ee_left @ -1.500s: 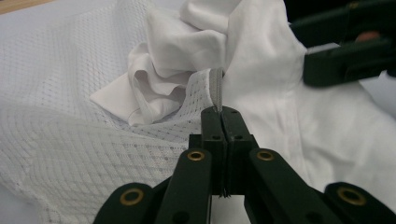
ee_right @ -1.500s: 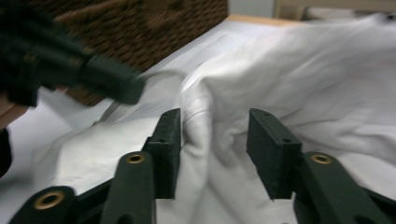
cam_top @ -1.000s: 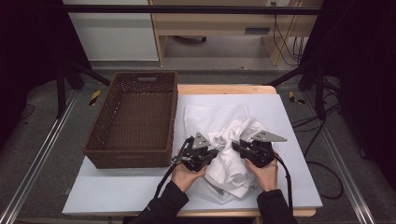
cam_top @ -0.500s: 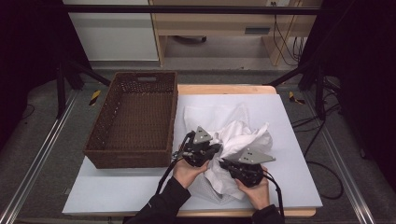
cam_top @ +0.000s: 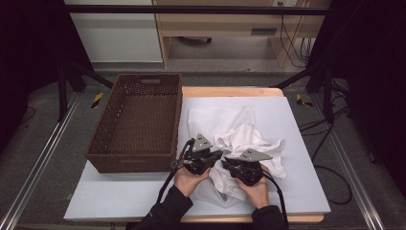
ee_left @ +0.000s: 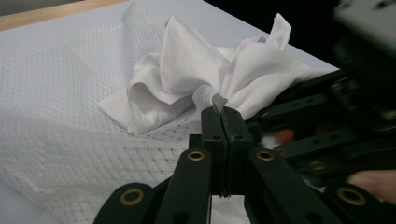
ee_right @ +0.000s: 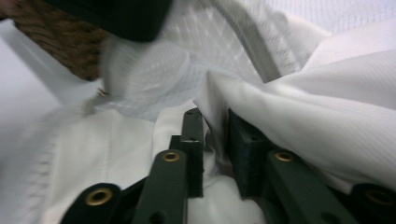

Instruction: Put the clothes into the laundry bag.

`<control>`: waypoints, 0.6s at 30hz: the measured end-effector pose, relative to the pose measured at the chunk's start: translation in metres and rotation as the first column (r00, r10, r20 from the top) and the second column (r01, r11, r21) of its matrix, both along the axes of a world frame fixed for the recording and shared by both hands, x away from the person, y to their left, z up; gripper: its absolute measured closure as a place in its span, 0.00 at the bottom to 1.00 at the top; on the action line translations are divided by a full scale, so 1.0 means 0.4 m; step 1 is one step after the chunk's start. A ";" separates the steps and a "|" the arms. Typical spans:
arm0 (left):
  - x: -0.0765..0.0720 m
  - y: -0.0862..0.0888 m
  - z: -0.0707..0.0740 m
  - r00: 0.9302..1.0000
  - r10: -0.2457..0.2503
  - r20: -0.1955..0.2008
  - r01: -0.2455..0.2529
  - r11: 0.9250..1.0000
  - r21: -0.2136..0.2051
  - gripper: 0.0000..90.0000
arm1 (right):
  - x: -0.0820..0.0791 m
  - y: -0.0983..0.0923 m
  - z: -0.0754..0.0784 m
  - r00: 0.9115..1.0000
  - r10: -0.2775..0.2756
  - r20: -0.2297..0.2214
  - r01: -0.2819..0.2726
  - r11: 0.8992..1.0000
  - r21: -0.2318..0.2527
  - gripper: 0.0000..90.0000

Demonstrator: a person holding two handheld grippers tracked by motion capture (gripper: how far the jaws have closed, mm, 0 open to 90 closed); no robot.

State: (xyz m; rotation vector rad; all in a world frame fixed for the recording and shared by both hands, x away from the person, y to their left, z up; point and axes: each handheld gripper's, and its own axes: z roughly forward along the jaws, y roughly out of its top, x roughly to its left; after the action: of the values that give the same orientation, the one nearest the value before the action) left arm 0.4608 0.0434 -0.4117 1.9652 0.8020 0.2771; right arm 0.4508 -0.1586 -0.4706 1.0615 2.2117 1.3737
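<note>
A crumpled smooth white cloth (cam_top: 249, 139) lies on a white mesh cloth (cam_top: 208, 120) in the middle of the pale table mat (cam_top: 297, 115). My left gripper (cam_top: 216, 156) sits at the heap's near left edge. In the left gripper view, the left gripper (ee_left: 223, 114) is shut on a small tip of the mesh cloth (ee_left: 70, 140), with the white cloth (ee_left: 196, 70) bunched just beyond. My right gripper (cam_top: 231, 166) is close beside it, low in the heap. In the right gripper view, the right gripper (ee_right: 215, 126) has its jaws slightly apart with a fold of white cloth (ee_right: 327, 116) between them.
An empty brown wicker basket (cam_top: 139, 163) stands to the left of the cloths, its corner (ee_right: 60, 42) close to the grippers. Bare mat lies to the right and in front. A wooden table edge (cam_top: 230, 91) runs behind.
The right gripper has come down toward the person and then left, ending right beside the left gripper. The left gripper has shifted slightly toward the heap.
</note>
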 end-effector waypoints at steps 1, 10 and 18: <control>-0.001 0.000 -0.002 1.000 0.001 0.001 -0.001 1.000 0.000 0.99 | -0.011 -0.009 0.013 1.000 0.005 0.009 -0.005 1.000 0.017 0.79; -0.004 -0.005 -0.008 1.000 -0.003 0.011 0.003 1.000 0.014 0.99 | -0.082 -0.132 0.131 0.995 -0.056 0.081 0.049 0.996 0.078 0.63; -0.004 0.002 -0.007 1.000 -0.005 0.011 0.005 1.000 0.025 0.99 | 0.022 -0.143 0.055 0.988 -0.151 0.019 0.152 0.985 -0.080 0.28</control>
State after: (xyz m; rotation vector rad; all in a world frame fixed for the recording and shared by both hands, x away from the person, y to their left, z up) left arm 0.4592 0.0441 -0.4145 1.9875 0.7897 0.2964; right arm 0.4594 -0.2156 -0.4485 1.1625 2.1108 1.2124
